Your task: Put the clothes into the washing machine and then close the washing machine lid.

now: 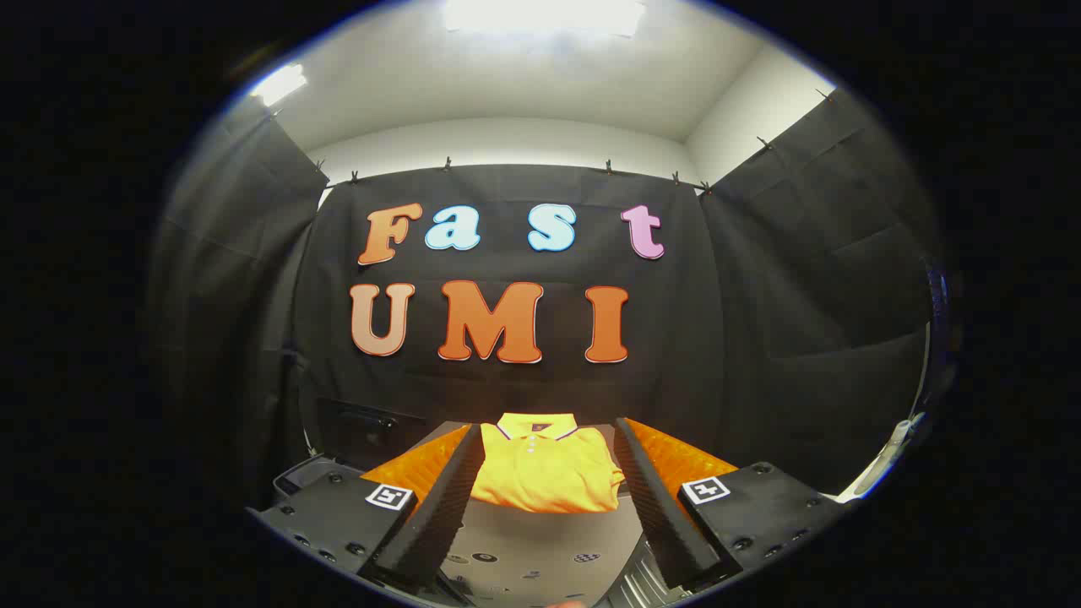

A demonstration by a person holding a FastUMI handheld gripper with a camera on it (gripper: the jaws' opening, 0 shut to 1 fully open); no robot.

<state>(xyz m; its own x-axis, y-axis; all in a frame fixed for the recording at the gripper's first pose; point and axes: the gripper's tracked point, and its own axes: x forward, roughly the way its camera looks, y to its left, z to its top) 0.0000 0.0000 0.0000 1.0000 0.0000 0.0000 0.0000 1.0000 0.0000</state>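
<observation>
Folded shirt [547, 469] between spread fingers [443, 498]

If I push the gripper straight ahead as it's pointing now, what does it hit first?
Probably the folded yellow polo shirt, lying on the table between and just beyond the fingers. The gripper is open. Depth is unclear, so it might pass just above the shirt.

Black cloth walls [811, 279] — white ceiling [507, 93], bright ceiling lights [540, 15] — grey tabletop [549, 540].
</observation>
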